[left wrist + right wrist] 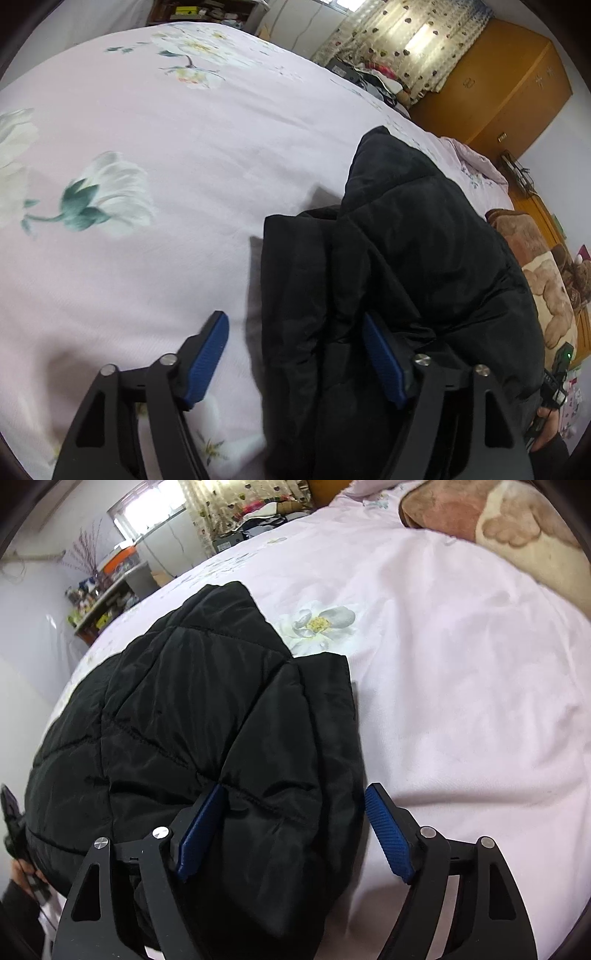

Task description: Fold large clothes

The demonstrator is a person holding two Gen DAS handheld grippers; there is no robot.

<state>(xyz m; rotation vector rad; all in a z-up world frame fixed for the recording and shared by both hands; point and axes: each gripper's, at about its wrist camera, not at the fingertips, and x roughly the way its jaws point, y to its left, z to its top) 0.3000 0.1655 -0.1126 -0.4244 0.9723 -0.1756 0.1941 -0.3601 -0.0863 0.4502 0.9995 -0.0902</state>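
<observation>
A black quilted jacket lies folded in a bundle on the pink flowered bedsheet. My left gripper is open over the jacket's left edge, with its right finger on the fabric and its left finger over the sheet. In the right wrist view the jacket fills the left half. My right gripper is open, its jaws straddling the jacket's right edge, the left finger on the fabric and the right finger over the sheet.
A brown teddy-bear blanket lies at the bed's right side and shows in the right wrist view. An orange wardrobe and a heart-print curtain stand beyond the bed. A cluttered shelf stands by the far wall.
</observation>
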